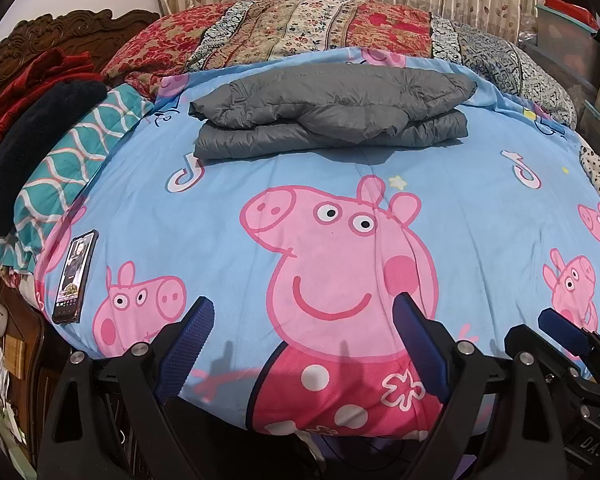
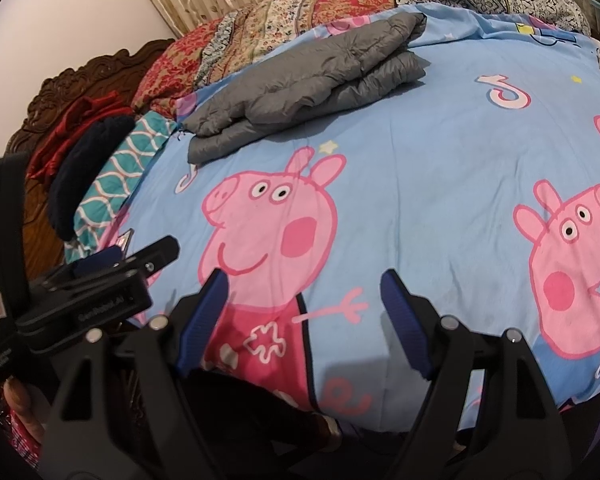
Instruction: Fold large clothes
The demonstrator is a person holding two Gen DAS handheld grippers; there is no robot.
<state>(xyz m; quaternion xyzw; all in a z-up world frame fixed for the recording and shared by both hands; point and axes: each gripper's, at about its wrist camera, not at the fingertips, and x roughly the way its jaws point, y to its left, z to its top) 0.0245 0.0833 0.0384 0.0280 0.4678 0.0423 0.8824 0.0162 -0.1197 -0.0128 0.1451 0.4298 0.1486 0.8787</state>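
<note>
Two empty grippers, one folded grey jacket (image 1: 332,114) on the bed (image 1: 204,220).
Jacket lies well beyond both; left gripper (image 1: 304,344) and right gripper (image 2: 304,316) gape wide, holding nothing. Judged nearly done: square any loose edges gently, without dragging the bedsheet.

Both wrist views low at bed edge (image 1: 148,208), facing headboard; sharing folded jacket (image 1: 328,116)

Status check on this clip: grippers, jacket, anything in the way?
Left gripper open, empty. Right gripper open, empty, both at near bed edge. Grey jacket folded, lying far side of the bedsheet. Phone at left edge, off the path.
</note>
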